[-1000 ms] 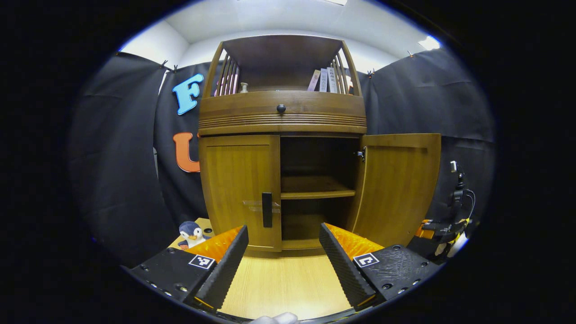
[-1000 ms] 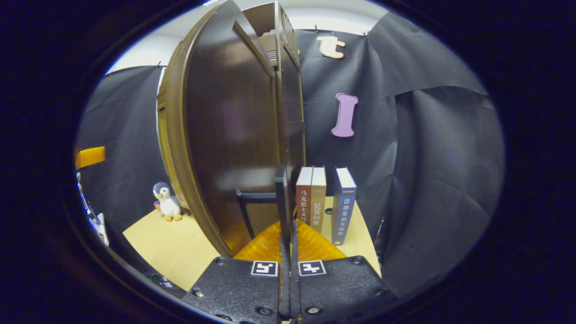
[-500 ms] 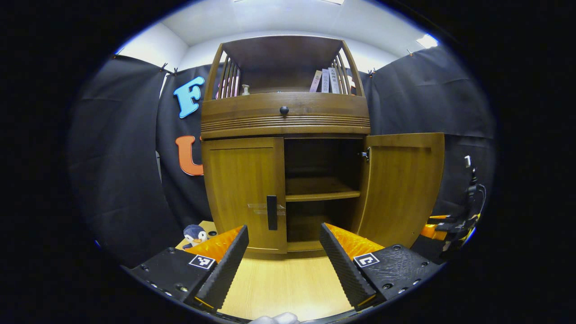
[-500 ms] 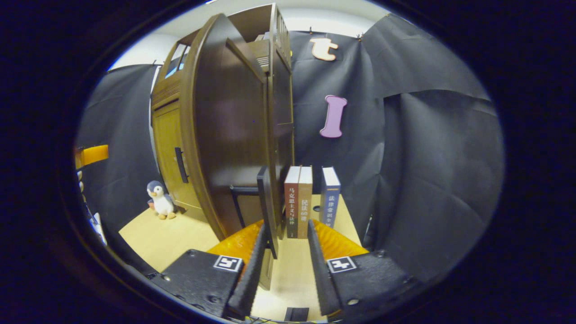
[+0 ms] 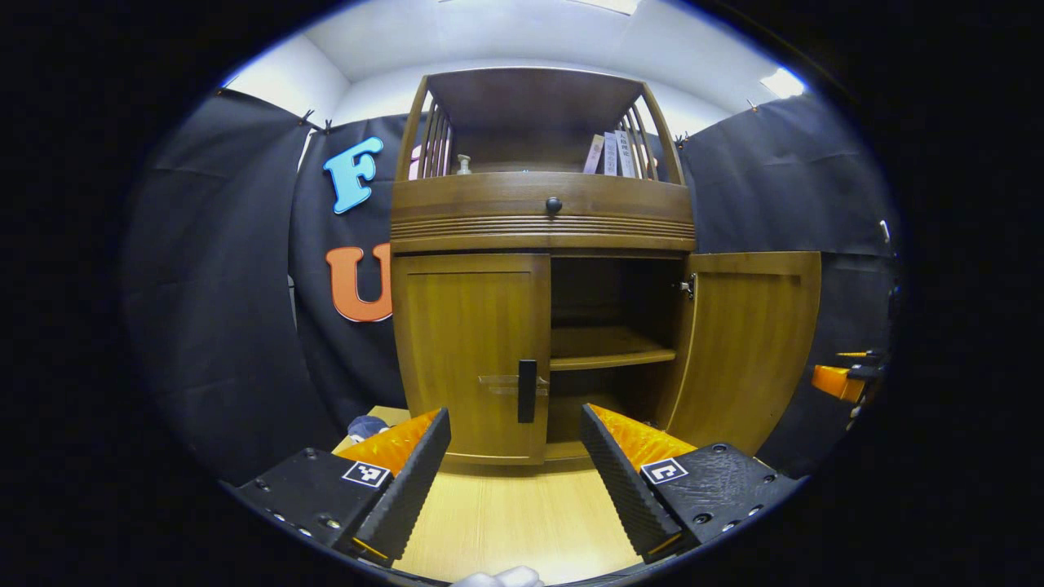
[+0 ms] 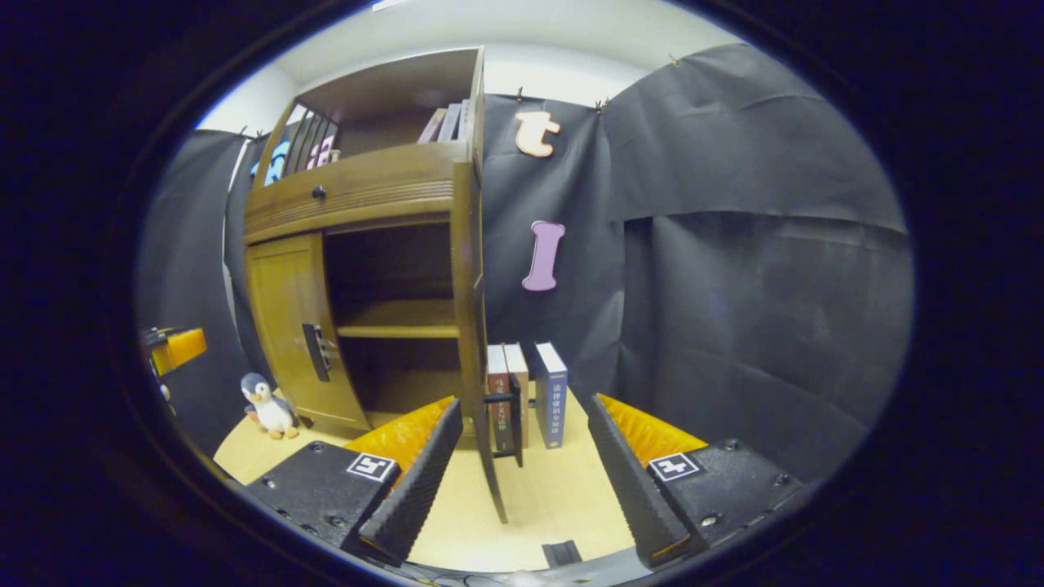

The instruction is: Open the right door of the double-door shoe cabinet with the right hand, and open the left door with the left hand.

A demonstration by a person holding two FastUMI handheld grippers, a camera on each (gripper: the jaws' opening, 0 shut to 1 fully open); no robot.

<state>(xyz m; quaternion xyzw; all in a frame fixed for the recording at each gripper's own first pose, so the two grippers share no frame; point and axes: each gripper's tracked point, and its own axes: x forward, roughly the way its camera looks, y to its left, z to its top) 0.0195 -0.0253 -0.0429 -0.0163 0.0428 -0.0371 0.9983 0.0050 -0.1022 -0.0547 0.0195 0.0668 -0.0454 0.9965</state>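
Books [image 6: 526, 391] beside open right door [image 6: 473, 326], penguin toy [image 6: 263, 395] by closed left door [image 5: 469, 350], both grippers' fingers apart.

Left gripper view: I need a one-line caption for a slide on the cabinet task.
Open left gripper faces the shut left door and its black handle; right door already swung open.

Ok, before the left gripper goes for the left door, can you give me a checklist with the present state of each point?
1. Right door swung open: ok.
2. Right gripper open and off the right door's handle: ok.
3. Left door shut, to be opened next: ok.
4. Left gripper open, ready for the black handle: ok.
5. Fingers at the handle: not ok, they are short of the door.
6. Penguin toy out of the left door's swing: cannot tell.
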